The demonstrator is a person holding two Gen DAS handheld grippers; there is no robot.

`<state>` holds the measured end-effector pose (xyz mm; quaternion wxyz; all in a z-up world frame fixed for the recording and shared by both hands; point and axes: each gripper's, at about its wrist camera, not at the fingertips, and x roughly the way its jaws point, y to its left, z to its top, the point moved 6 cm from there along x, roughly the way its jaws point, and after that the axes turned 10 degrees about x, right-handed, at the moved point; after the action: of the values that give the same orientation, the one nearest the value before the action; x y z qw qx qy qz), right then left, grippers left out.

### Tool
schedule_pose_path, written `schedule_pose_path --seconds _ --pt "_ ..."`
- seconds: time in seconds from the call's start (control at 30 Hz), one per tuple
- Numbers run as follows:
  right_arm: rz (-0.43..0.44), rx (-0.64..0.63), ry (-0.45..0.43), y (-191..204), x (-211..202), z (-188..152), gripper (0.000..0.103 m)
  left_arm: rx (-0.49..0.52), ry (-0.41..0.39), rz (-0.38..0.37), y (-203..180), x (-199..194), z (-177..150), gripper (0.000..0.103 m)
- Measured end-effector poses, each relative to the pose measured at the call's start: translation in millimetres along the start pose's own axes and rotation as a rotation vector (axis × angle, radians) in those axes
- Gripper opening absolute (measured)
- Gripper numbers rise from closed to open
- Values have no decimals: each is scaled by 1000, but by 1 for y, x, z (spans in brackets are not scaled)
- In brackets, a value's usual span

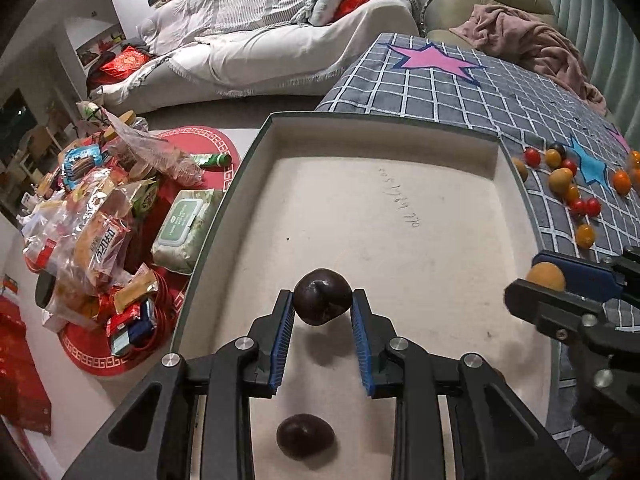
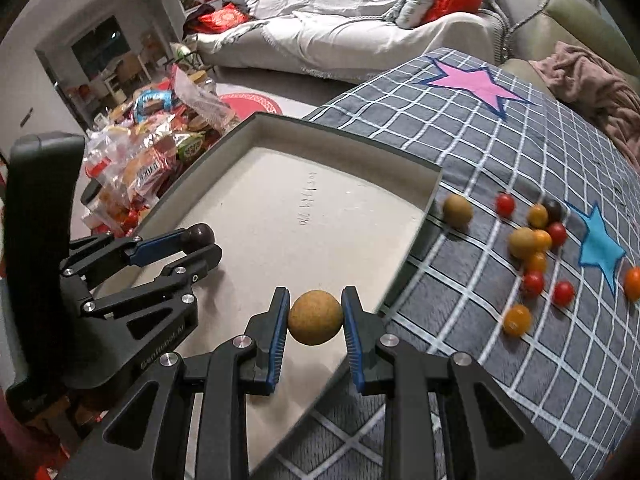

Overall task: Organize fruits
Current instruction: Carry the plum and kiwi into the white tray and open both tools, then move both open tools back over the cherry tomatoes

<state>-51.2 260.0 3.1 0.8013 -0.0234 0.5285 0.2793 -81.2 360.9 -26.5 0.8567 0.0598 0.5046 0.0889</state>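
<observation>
My left gripper (image 1: 322, 300) is shut on a dark purple fruit (image 1: 322, 295) and holds it above the beige tray (image 1: 400, 208). A second dark purple fruit (image 1: 305, 436) lies on the tray floor below it. My right gripper (image 2: 316, 312) is shut on a tan round fruit (image 2: 316, 317) above the tray's near right edge (image 2: 400, 272). In the left wrist view the right gripper (image 1: 548, 280) shows at the right with that fruit (image 1: 546, 276). In the right wrist view the left gripper (image 2: 200, 240) shows at the left. Several small red, orange and tan fruits (image 2: 532, 248) lie on the checked cloth.
The tray rests on a grey checked cloth (image 2: 500, 152) with pink and blue stars. Snack bags and a wipes pack (image 1: 184, 232) lie piled on the floor to the left. A white sofa (image 1: 280, 52) stands behind. A pink blanket (image 1: 532, 44) lies at the far right.
</observation>
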Motion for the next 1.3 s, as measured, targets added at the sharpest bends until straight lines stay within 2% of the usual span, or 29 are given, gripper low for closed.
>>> schedule_pose_path --seconds 0.23,0.33,0.37,0.4,0.43,0.47,0.53,0.73,1.03,1.3 --pt "-20 -38 26 3 12 -1 31 15 12 28 -1 5 -1 31" --pt "-9 -32 16 4 9 0 57 23 7 35 -1 6 -2 32" --pt "-11 -30 10 4 7 1 59 25 8 38 -2 6 -3 35" --pt "-21 -32 1 3 5 2 59 25 8 49 0 6 -3 57" --pt "-25 -31 -8 3 3 3 61 23 3 67 2 4 -3 69" --pt "-15 -25 -11 2 0 4 70 16 -21 92 5 1 -3 80" --pt "-34 2 -33 -5 -7 7 85 13 -34 88 6 -3 -2 80" --pt "-47 53 -53 -30 -29 2 86 36 -52 44 -11 -17 3 80" --pt "-115 169 -63 -101 -58 -25 86 128 -105 -54 -81 -49 18 80" --pt "-171 293 -76 -172 -73 -38 86 179 -102 -109 -140 -59 28 80"
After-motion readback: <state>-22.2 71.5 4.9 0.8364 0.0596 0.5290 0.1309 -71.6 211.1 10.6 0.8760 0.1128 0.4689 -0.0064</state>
